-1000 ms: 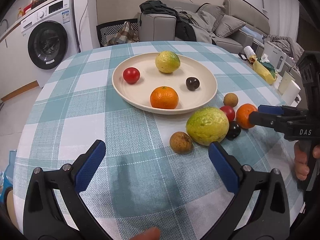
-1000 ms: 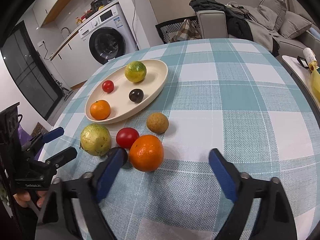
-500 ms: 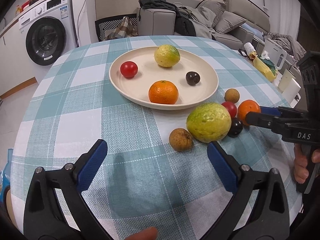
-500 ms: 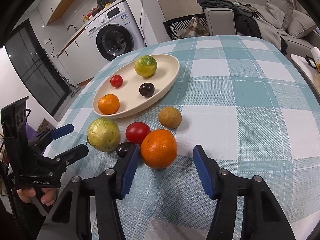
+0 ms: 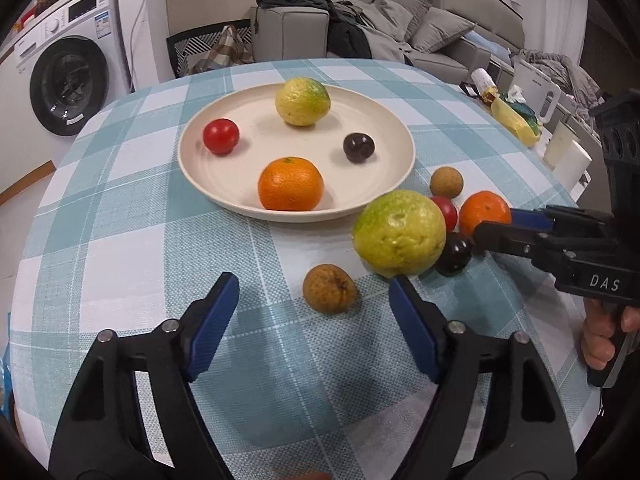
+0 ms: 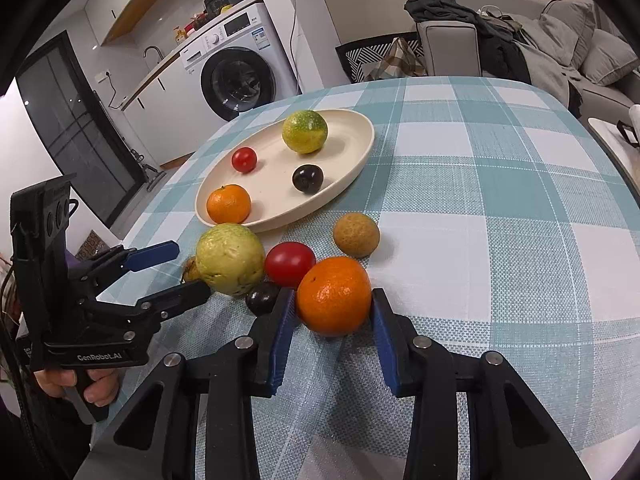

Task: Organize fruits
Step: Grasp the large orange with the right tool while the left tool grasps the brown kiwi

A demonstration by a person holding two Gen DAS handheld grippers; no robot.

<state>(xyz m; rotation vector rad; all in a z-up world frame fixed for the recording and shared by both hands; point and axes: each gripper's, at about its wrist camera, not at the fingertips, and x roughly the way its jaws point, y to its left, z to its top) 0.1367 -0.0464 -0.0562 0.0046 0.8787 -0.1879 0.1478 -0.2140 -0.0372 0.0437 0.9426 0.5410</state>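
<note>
the right gripper had just been closing, its blue pads pinching the loose orange on the table. the left gripper, also narrowing, stood spread, brown fruit between untouched. the plate lay at 11 o'clock.

In the right wrist view the wrinkled brown fruit peeks out only as a sliver behind the big green-yellow fruit. The dark plum is partly covered by a blue finger. In the left wrist view the loose tomato is mostly hidden. The worktop runs off the bottom edge. Small items on the washing machine are too small to tell.
</note>
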